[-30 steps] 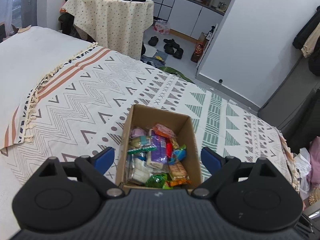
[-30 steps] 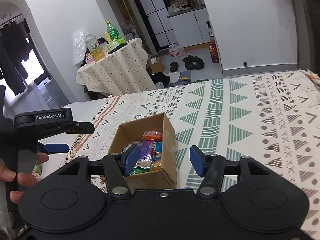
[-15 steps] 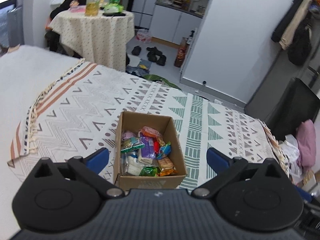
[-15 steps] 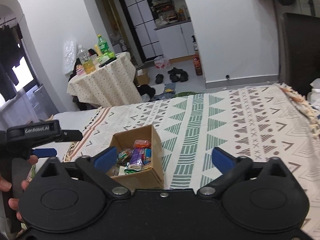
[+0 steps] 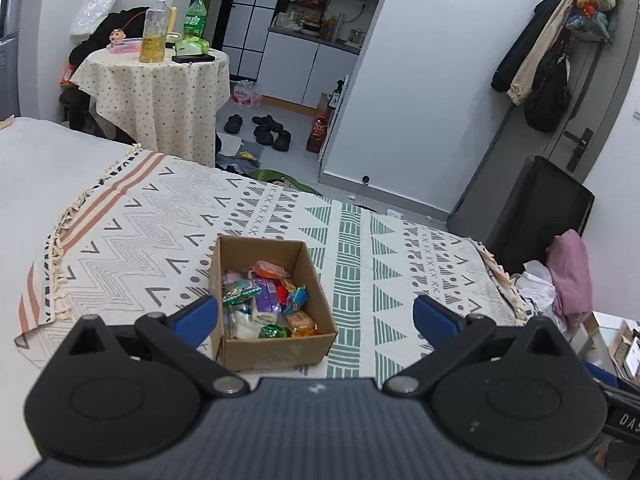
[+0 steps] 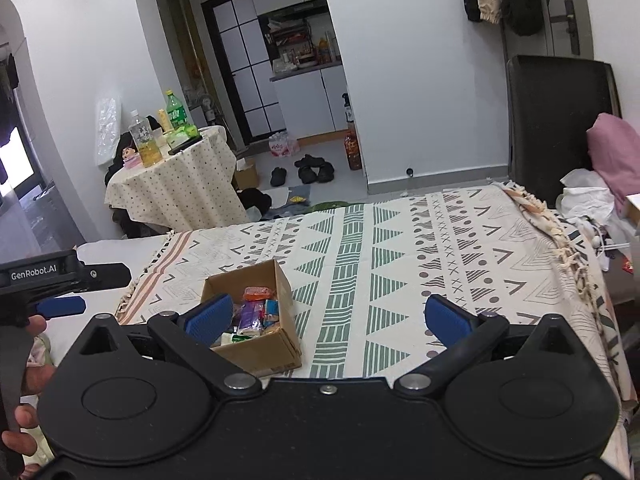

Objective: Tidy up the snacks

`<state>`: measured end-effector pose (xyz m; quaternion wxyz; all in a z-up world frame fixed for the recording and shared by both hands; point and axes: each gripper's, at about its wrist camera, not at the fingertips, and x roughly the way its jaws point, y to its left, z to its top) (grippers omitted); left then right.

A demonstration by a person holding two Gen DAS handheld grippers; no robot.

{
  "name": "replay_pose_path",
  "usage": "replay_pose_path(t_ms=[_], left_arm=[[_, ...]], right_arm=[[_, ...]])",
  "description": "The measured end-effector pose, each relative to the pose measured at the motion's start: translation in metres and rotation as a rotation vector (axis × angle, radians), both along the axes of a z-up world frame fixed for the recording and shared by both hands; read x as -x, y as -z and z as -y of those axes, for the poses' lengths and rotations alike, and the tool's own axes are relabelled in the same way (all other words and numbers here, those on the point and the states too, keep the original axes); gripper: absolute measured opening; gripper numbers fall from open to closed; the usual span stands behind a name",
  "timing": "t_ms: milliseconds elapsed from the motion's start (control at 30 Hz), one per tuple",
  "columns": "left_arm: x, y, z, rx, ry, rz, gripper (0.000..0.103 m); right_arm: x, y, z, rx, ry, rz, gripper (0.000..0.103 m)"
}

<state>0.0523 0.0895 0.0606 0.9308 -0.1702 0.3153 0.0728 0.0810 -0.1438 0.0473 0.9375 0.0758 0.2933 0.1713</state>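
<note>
An open cardboard box (image 5: 316,292) sits on the patterned blanket (image 5: 160,224) and holds several wrapped snacks (image 5: 268,300) in mixed colours. My left gripper (image 5: 316,314) is open and empty, held back from and above the box. My right gripper (image 6: 328,318) is open and empty too, above the blanket to the right of the box (image 6: 286,292). The snacks (image 6: 256,314) show partly behind its left finger. The left gripper (image 6: 60,306) shows at the left edge of the right wrist view, in a hand.
The blanket (image 6: 460,264) covers a bed, with fringe at its edges. A round table (image 5: 160,88) with bottles stands beyond the bed. A black chair (image 5: 540,208) and pink clothing (image 5: 568,276) sit at the right. Shoes (image 5: 264,128) lie on the floor.
Both grippers have pulled back and up from the box, which now looks smaller. The right gripper's fingers have opened wider.
</note>
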Motion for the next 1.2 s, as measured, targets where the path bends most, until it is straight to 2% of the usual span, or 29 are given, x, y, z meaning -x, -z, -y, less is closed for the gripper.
replay_pose_path(t_ms=[433, 700, 933, 1200], left_arm=[[0.058, -0.019, 0.007, -0.074, 0.123, 0.035, 0.103], [0.089, -0.019, 0.004, -0.143, 0.139, 0.04, 0.103], [0.102, -0.012, 0.005, -0.203, 0.155, 0.016, 0.103], [0.107, -0.012, 0.007, -0.222, 0.16, 0.003, 0.103]], right_arm=[[0.06, -0.018, 0.006, 0.025, 0.023, 0.051, 0.103], [0.089, -0.017, 0.005, 0.071, 0.017, 0.07, 0.103], [0.1, -0.006, 0.007, 0.062, 0.032, 0.044, 0.103], [0.1, -0.004, 0.006, 0.055, 0.032, 0.027, 0.103]])
